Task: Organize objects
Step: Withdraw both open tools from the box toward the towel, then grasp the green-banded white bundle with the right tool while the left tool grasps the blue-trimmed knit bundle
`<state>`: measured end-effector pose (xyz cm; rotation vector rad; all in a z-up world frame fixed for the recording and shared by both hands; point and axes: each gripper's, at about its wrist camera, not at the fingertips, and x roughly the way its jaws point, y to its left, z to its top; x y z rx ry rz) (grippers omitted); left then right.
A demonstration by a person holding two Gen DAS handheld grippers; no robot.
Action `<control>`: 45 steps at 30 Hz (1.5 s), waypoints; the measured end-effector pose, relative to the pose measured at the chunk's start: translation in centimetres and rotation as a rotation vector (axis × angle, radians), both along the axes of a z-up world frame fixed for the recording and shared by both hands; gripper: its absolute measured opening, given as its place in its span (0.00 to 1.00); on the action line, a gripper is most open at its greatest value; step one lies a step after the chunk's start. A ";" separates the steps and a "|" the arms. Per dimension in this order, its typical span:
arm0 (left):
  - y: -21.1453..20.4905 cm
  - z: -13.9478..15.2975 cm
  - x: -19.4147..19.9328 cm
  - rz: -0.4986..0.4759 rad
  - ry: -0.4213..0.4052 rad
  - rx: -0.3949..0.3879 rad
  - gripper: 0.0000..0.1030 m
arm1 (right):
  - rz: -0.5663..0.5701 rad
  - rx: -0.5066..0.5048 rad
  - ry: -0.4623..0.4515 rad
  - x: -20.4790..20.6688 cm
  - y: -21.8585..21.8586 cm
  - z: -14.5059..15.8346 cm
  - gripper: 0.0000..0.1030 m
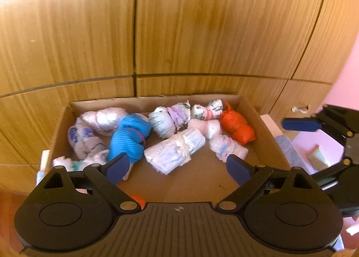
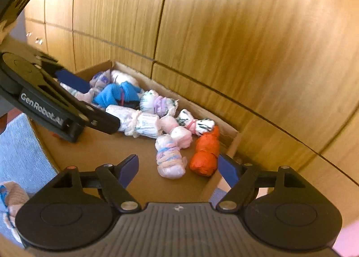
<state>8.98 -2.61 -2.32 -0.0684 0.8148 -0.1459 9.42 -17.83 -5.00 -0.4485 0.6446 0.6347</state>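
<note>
Wood cabinet fronts [image 1: 202, 21] behind | cardboard box [image 1: 258, 111] w/ tied bundles inside, e.g. orange bundle [image 2: 205, 156] | left gripper [image 1: 178, 165] & right gripper [image 2: 179, 167] both spread, nothing held | step: between placements, we judge | next: fetch bundle left outside [image 2: 13, 201], we reckon

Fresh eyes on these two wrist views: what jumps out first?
A cardboard box against wooden cabinet doors, holding tied bundles of cloth. Among mostly pale ones, the bright blue bundle sits left of centre and the orange bundle near the right wall. The left gripper and right gripper hover open over the box, holding nothing.
</note>
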 end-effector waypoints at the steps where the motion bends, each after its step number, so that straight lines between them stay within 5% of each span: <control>1: 0.3 0.2 -0.5 0.009 -0.010 -0.004 0.94 | -0.003 0.021 -0.005 -0.5 -0.3 0.3 0.75; 10: 2.3 0.8 -8.1 0.049 -0.079 -0.022 0.99 | -0.083 0.197 -0.054 -7.7 -5.1 2.9 0.86; 18: 1.5 -2.1 -16.5 0.085 -0.114 -0.017 0.99 | -0.179 0.260 -0.068 -15.5 -8.3 -1.3 0.88; 23: -0.8 -3.4 -19.8 0.073 -0.159 -0.005 1.00 | -0.203 0.254 -0.049 -15.4 -8.7 -3.7 0.88; 28: -2.7 -4.6 -19.4 0.107 -0.169 0.062 1.00 | -0.223 0.245 -0.049 -14.4 -8.7 -5.1 0.87; 32: -3.4 -5.9 -18.3 0.097 -0.126 0.044 1.00 | -0.221 0.212 -0.052 -13.1 -8.2 -6.3 0.85; 42: -4.0 -7.7 -16.7 0.045 -0.067 -0.021 0.93 | -0.135 0.166 -0.050 -12.4 -6.9 -6.9 0.43; 45: -3.7 -7.7 -16.9 0.032 -0.074 -0.031 0.89 | -0.123 0.185 -0.045 -12.9 -7.2 -7.0 0.39</control>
